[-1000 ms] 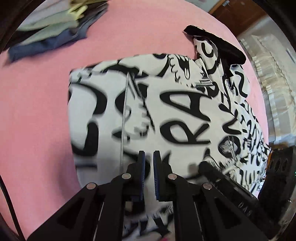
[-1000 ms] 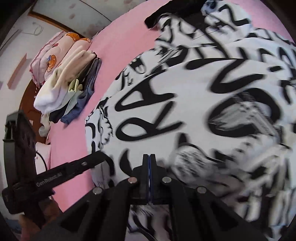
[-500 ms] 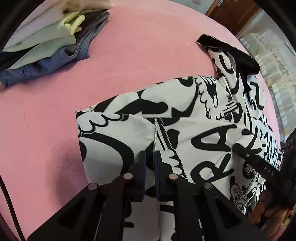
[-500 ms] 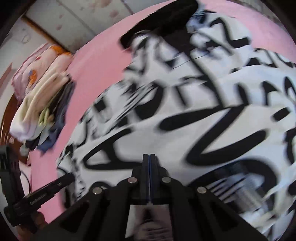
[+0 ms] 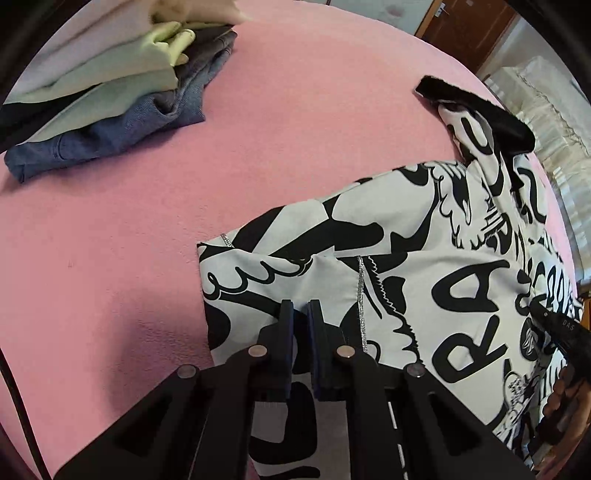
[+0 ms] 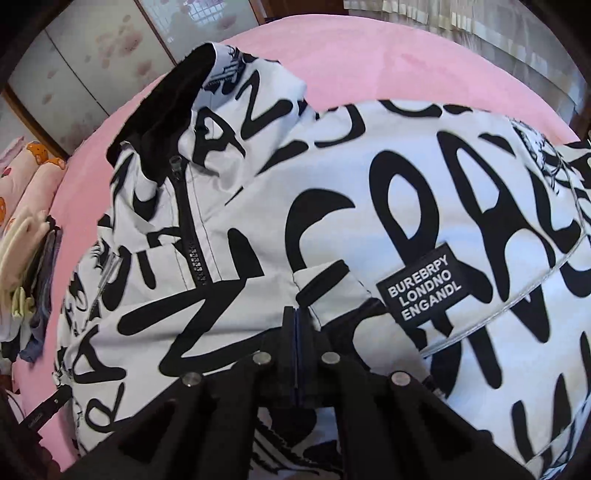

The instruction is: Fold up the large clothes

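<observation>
A white jacket with black lettering (image 5: 424, 266) lies on the pink bedspread (image 5: 147, 206), its black collar (image 5: 476, 110) at the far right. My left gripper (image 5: 300, 308) hovers over the jacket's folded left edge, jaws a small gap apart with nothing between them. In the right wrist view the jacket (image 6: 332, 192) fills the frame, with its zipper (image 6: 192, 236) and a black label (image 6: 424, 286). My right gripper (image 6: 295, 314) is shut, pads together, over the jacket front; I cannot tell whether cloth is pinched.
A stack of folded clothes (image 5: 110, 92) sits at the far left of the bed, also seen in the right wrist view (image 6: 29, 266). A wooden door (image 5: 469, 26) and curtains (image 6: 461, 18) lie beyond the bed. The right gripper's body (image 5: 561, 328) shows at the left view's right edge.
The left gripper has pulled back left towards the jacket's folded edge. The right gripper has moved across the jacket front, staying shut; the jacket now lies flatter.
</observation>
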A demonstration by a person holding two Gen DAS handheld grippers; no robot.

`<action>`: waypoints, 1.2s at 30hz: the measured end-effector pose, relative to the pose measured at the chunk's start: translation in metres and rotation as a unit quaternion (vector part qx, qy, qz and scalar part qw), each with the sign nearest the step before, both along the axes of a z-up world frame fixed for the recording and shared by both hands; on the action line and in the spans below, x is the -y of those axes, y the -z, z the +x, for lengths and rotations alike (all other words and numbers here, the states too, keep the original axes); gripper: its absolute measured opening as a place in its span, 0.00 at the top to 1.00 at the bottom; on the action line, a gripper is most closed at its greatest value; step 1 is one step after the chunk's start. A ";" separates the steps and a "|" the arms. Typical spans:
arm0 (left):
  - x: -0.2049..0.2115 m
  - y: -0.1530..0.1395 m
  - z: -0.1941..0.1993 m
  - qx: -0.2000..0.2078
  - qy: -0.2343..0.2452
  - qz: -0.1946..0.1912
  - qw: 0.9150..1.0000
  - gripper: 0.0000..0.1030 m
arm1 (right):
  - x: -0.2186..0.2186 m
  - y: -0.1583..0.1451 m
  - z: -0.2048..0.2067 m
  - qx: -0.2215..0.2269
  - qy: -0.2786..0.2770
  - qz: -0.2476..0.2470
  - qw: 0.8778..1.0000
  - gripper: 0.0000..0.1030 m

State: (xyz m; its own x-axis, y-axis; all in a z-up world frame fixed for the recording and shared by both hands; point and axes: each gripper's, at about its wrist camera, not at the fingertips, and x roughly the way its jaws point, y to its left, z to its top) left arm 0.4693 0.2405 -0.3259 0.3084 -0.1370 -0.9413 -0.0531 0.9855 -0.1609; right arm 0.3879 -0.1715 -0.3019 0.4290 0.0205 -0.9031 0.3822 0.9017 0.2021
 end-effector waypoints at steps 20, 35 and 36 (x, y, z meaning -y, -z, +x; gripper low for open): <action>0.035 -0.019 -0.034 0.035 -0.091 0.071 0.993 0.93 | 0.029 0.013 0.025 -0.021 -0.089 0.076 0.993 1.00; 0.198 -0.090 -0.172 0.049 -0.068 0.098 0.992 0.91 | 0.050 -0.046 -0.125 0.022 -0.153 0.166 0.974 0.98; 0.214 -0.091 -0.174 0.042 -0.054 0.092 0.993 0.91 | 0.061 -0.051 -0.144 0.012 -0.159 0.164 0.973 0.98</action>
State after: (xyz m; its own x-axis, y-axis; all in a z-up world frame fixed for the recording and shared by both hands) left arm 0.2950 0.0266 -0.2351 0.3898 0.0742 -0.9179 -0.1550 0.9878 0.0141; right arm 0.2443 -0.2323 -0.2509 0.3737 0.4421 -0.8154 0.0855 0.8589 0.5049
